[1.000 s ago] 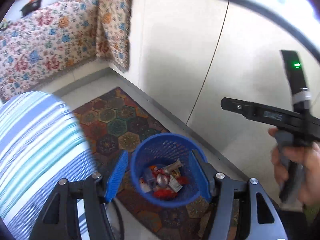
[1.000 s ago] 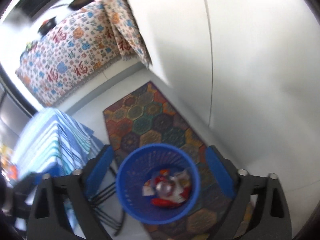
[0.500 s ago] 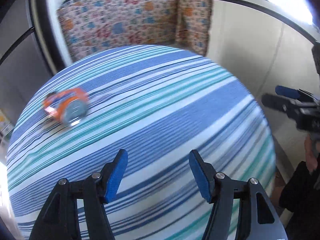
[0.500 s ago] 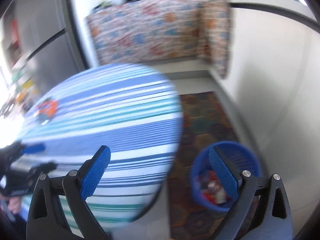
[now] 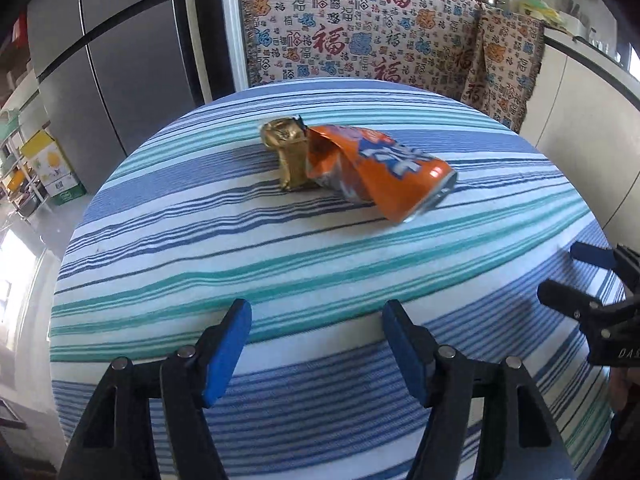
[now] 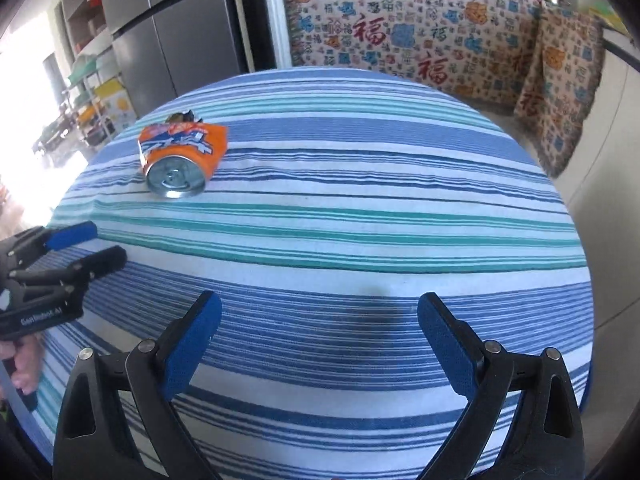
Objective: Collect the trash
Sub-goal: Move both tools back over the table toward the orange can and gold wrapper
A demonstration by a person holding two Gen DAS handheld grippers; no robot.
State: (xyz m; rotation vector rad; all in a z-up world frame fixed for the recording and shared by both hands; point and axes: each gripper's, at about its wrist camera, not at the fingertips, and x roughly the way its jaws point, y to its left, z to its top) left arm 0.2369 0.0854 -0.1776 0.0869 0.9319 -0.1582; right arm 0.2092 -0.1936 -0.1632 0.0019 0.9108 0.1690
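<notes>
A crushed orange can (image 5: 380, 170) lies on its side on the round striped table (image 5: 280, 264), with a crumpled gold wrapper (image 5: 290, 152) touching its far left end. In the right wrist view the orange can (image 6: 182, 156) shows its silver end, at the table's far left. My left gripper (image 5: 316, 346) hovers over the near part of the table, short of the can, its jaws opening with nothing between them. My right gripper (image 6: 318, 340) stands open and empty over the table's near right side.
A patterned cloth (image 5: 360, 36) drapes the counter behind the table, with pans on top. A grey refrigerator (image 5: 108, 60) stands at the back left. A white wall (image 5: 580, 128) runs along the right. Boxes and shelves (image 5: 52, 168) sit at the far left.
Both grippers swung from above the blue trash basket on the floor rug over to the striped table. The can and wrapper now lie ahead of the left gripper.
</notes>
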